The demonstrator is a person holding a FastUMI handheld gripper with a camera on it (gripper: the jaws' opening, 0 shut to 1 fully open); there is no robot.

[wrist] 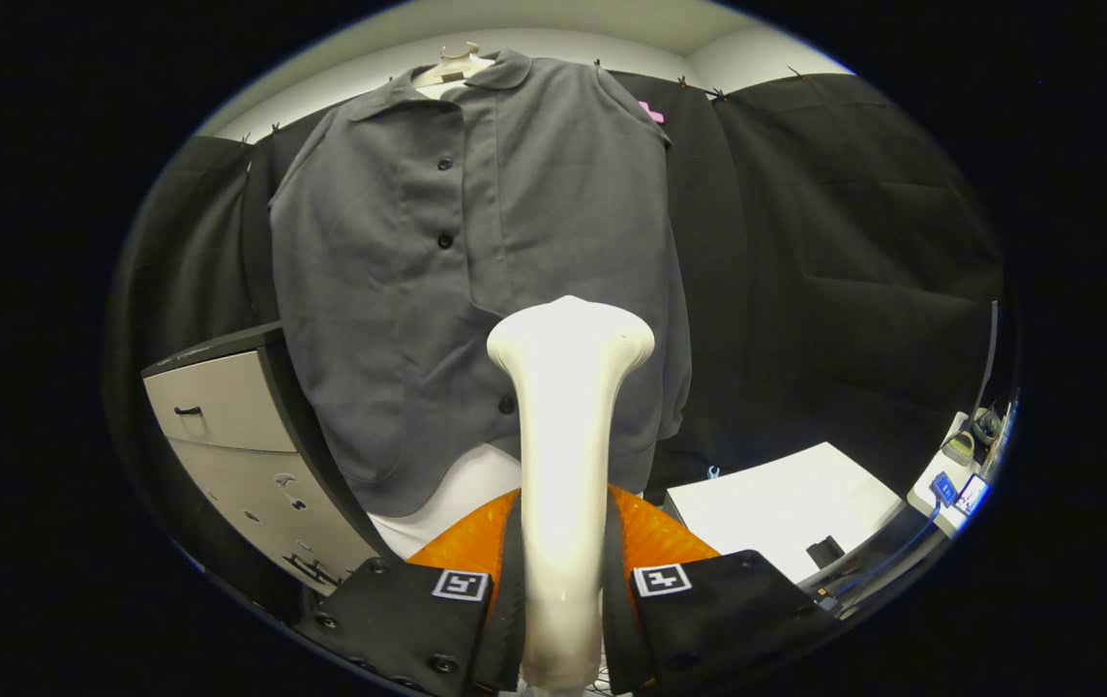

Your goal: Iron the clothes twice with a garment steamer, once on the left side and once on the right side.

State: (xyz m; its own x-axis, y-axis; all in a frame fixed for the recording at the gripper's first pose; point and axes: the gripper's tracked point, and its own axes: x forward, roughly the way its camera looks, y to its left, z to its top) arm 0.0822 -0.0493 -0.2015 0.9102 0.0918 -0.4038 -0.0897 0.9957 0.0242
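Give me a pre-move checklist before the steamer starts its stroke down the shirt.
1. Grip: gripper shut on the white garment steamer, a finger on each side. Ok.
2. Aim: steamer head points toward the grey shirt, low and right of the button line. Ok.
3. Contact: whether the head touches the fabric. Cannot tell.
4. Hang: shirt sits on its hanger, buttoned, front facing the steamer. Ok.
5. Start height: head is near the hem, not the shoulder. Not ok if the stroke should run from the top.
6. Steam: none seen at the head. Cannot tell if it is on.
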